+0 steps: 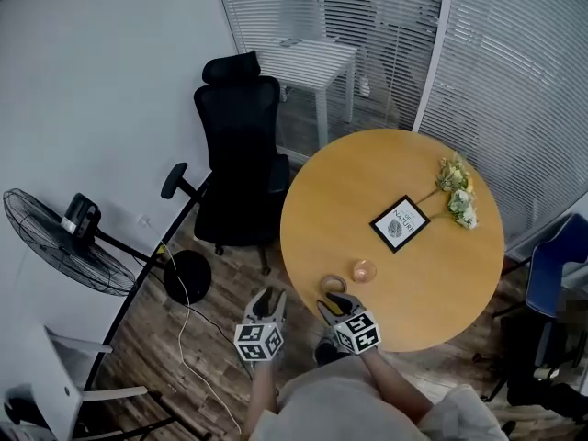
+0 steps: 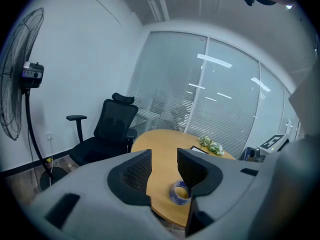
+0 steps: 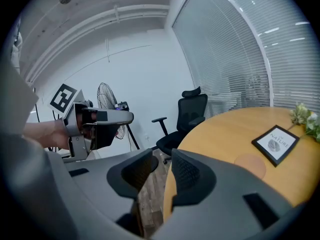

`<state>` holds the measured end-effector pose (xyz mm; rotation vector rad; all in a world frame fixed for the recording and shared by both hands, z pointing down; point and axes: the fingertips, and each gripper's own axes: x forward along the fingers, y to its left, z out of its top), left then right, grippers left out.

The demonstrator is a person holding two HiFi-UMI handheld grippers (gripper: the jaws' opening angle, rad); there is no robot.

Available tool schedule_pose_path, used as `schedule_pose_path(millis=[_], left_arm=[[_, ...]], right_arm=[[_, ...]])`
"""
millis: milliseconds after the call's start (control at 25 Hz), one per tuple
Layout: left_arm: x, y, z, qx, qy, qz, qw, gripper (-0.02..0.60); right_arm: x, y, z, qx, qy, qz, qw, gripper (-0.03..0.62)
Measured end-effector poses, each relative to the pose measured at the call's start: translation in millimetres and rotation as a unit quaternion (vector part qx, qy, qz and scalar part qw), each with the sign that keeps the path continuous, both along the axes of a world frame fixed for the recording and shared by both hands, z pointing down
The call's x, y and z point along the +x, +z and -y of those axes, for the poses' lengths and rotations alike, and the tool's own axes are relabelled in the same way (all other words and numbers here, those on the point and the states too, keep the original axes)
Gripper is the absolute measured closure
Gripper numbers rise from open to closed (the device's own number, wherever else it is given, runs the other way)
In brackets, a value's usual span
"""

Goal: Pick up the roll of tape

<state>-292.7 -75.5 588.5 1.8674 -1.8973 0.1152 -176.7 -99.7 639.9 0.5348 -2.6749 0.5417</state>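
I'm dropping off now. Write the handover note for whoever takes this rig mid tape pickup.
Left tool: open, empty, off the table's near edge, aimed toward the roll of tape.
Right tool: open, empty, at the near edge close to the roll.
The roll lies flat near the edge of the round table, beside an orange disc; nothing touches it.
Done: nothing grasped. Left: close a tool on the roll, lift.
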Motion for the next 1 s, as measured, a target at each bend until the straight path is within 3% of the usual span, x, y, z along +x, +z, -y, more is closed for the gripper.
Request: schedule_pose_path(millis=[200,400,1000], left_arm=[[-11,3,30,-0.005,0.016,0.012,0.9998,0.426],[5,18,60,-0.009,0.047,0.005,0.9988,0.434],[51,58,123,-0.054,0.16,0.029,0.9852,0.436]], right_arm=[[-14,2,15,-0.005,-0.007,-0.007,1.0,0.477],[-7,16,26,0.006,-0.014,-0.035,0.999,0.477],[40,35,75,-0.023,0.076,-0.028,0.996,0.477]])
